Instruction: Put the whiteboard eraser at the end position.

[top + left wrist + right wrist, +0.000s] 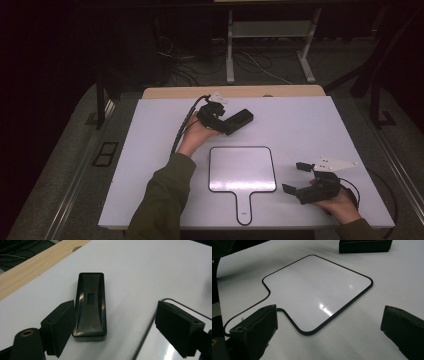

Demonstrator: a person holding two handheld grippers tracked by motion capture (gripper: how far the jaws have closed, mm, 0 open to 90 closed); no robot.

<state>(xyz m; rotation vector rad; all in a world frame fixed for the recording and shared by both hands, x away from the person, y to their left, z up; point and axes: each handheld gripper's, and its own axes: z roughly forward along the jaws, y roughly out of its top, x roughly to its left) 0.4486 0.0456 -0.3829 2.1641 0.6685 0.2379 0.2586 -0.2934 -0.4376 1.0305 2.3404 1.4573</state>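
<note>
Lower centre of the high view, a glossy white paddle-shaped board with a thin black rim (242,169) lay flat on the white table (310,125). Right tongs (297,177) stood apart beside it. Farther up, left tongs (113,320) gaped around a black rectangular eraser block (90,306), bare table surrounding.

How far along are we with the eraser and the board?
Nothing looks done yet. The left tool is open around the eraser, one jaw at its side, not clamped. The right tool hangs open beside the board, which looks blank. Grasping and any wiping remain.
</note>
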